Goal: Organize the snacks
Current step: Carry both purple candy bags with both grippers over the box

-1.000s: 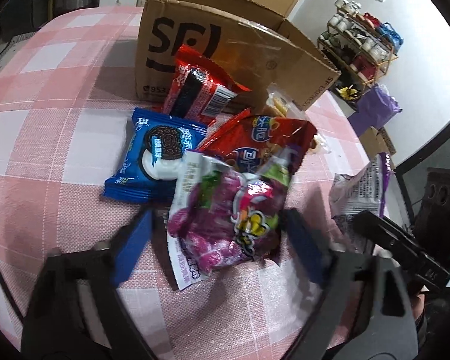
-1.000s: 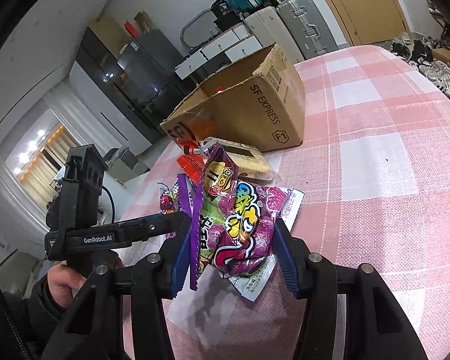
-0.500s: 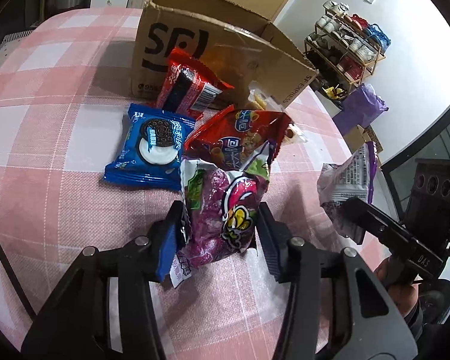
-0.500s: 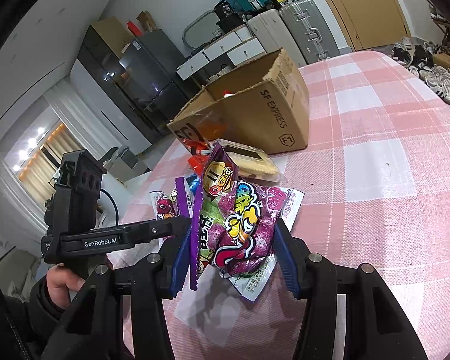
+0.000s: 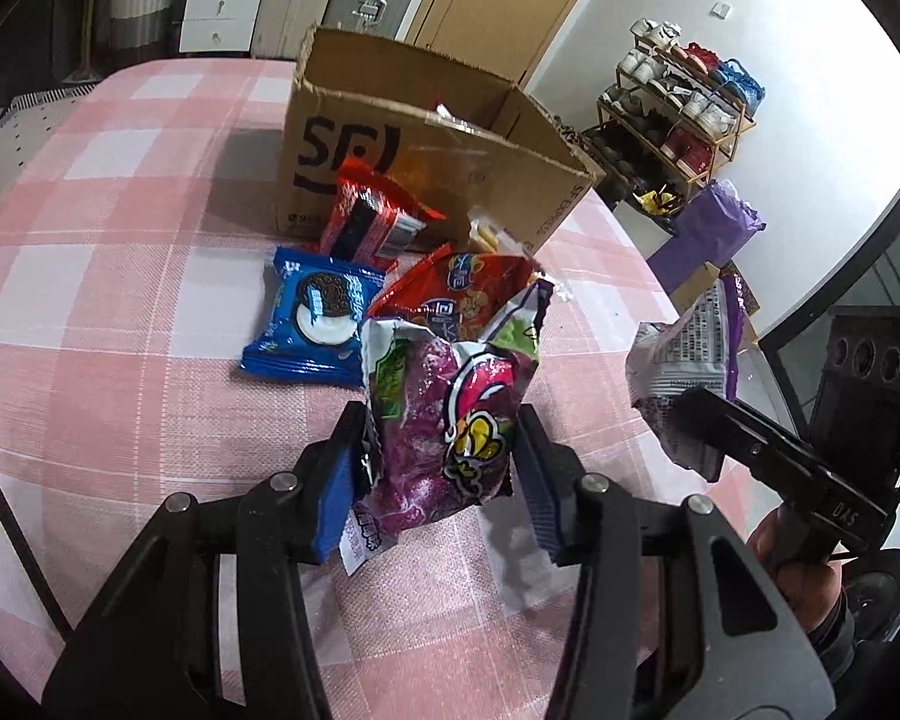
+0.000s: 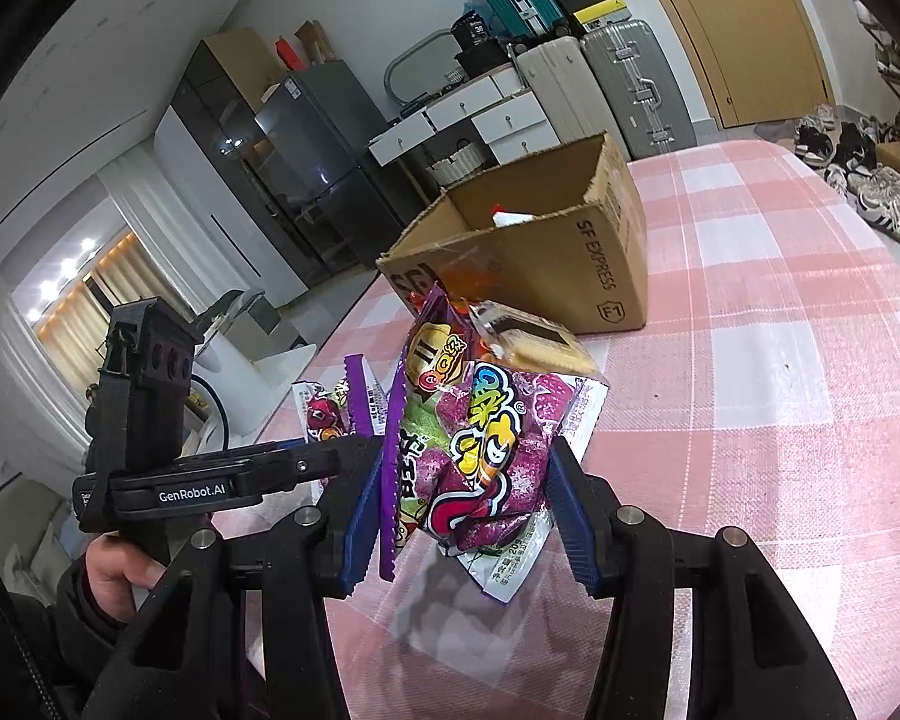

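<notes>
Left-wrist view: the left tongs (image 5: 444, 468), their blue pads drawn in close, pinch a purple gummy-candy bag (image 5: 450, 420) by its lower half, the bag standing upright and crumpled above the pink-and-white checked worktop (image 5: 120, 276); its shadow falls on the cloth just beneath; beyond it lie a red snack bag (image 5: 459, 291), a blue cookie pack (image 5: 318, 318) flat on the cloth, and a red-and-black packet (image 5: 372, 219) leaning against an open cardboard box (image 5: 426, 168) printed with dark letters; a clear-wrapped biscuit pack (image 5: 489, 237) pokes up between the red bag and the box; at right, the right tongs (image 5: 690, 420) carry a second bag, its silver printed back (image 5: 684, 360) turned this way, with a hand (image 5: 792, 558) on the grip below. Right-wrist view: the right tongs (image 6: 462, 498) are likewise nearly closed, clamping a second purple gummy bag (image 6: 480, 456) whose lower edge hangs clear of the cloth; the biscuit pack (image 6: 534, 348) lies just behind it, in front of the box (image 6: 546, 276), inside which a white wrapper shows; at left the left tongs (image 6: 330, 462) hold their own bag (image 6: 330, 414) level with this one, a sleeved hand (image 6: 114, 570) around the handle; suitcases (image 6: 606, 84) and a shoe-strewn floor (image 6: 858, 180) fill the background.
</notes>
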`<state>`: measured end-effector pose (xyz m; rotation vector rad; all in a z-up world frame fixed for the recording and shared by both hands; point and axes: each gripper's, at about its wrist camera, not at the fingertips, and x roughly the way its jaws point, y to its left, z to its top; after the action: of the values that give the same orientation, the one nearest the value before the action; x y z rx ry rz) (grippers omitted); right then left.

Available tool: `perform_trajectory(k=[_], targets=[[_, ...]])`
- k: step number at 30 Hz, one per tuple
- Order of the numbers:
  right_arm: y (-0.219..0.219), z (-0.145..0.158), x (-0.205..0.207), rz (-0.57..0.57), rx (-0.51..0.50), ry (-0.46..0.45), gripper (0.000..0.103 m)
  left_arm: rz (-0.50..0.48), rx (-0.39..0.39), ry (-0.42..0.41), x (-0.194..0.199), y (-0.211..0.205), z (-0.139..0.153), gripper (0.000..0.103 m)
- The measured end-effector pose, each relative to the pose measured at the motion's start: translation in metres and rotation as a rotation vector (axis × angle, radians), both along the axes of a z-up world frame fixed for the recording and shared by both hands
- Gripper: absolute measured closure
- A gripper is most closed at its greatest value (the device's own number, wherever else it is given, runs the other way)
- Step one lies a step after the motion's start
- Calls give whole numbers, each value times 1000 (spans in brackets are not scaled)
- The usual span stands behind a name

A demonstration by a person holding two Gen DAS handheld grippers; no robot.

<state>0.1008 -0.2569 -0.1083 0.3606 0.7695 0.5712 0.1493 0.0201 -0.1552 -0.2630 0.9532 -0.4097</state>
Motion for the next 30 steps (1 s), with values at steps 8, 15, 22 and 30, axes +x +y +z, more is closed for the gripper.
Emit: perform_trajectory(k=[8,15,22,30], targets=[[3,15,-2,3,-9,-34,51,-7,1,-48,-15,15,27,58],[8,32,-2,21,-9,-71,51,-18,-6,-80,-18,18,47,58],[9,46,2,47,50,-88,51,-7,-8,-114,-20,27,74,58],[11,75,12,63,44,-143,51,-7,34,-165,-15,27,114,58]])
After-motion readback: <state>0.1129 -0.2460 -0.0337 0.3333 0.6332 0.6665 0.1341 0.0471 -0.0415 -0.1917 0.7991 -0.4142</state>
